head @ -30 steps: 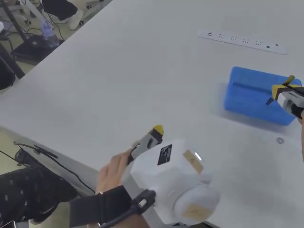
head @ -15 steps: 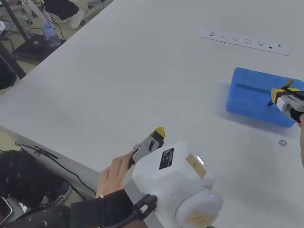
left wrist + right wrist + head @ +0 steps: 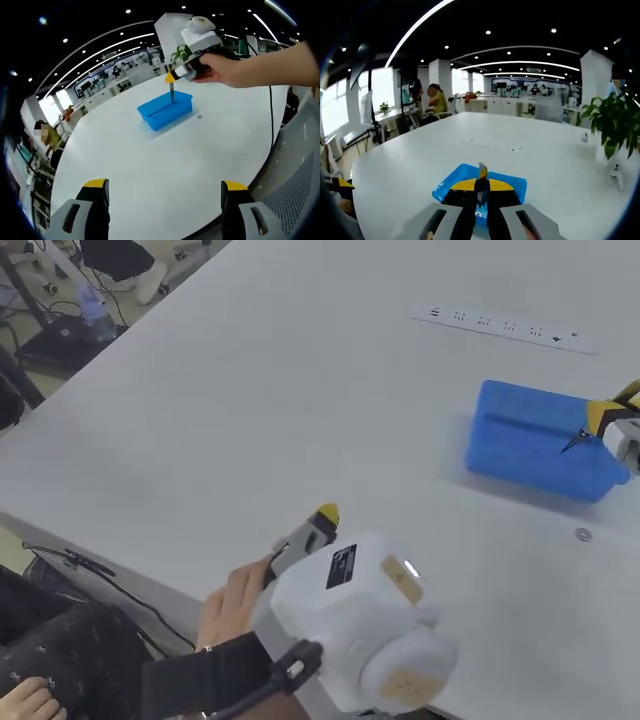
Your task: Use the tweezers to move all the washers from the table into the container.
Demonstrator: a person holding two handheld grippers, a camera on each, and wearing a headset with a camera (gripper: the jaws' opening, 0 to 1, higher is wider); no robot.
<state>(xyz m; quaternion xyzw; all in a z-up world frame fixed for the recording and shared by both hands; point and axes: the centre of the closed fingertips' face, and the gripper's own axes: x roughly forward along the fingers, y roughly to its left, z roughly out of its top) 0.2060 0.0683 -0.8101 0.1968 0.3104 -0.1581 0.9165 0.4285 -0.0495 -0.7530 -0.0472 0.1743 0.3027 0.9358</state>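
At the right side of the white table (image 3: 300, 390) we see the blue container (image 3: 530, 445), an open rectangular box, with the right gripper (image 3: 600, 421) poised above its right end. Its yellow-tipped jaws are pressed together on the tweezers (image 3: 572, 443), whose thin dark point hangs over the container's interior.

From the left gripper view we see the same arrangement. The right gripper (image 3: 172, 77), carried in the right hand (image 3: 222, 70), holds the tweezers (image 3: 171, 92) upright with the tip dipping inside the container (image 3: 165, 111). Whether the tip touches the bottom or carries anything, we cannot tell at this size. In the right gripper view the closed jaws meet around the tweezers (image 3: 481, 172), and the container (image 3: 520, 184) lies directly beyond them.

One washer (image 3: 583, 534) lies flat on the table on the near side of the container's right corner, close to it but apart. In the left gripper view we find the same washer (image 3: 199, 117) just beside the container.

Near us, at the table's near edge and well apart from the container, the left gripper (image 3: 322, 520) is held in the left hand (image 3: 235, 600), with a dark strap (image 3: 205, 680) at the wrist. Its own view shows its two jaws spread wide over the tabletop, pointing toward the container. A white power strip (image 3: 505, 328) lies on the far side of the table, beyond the container.
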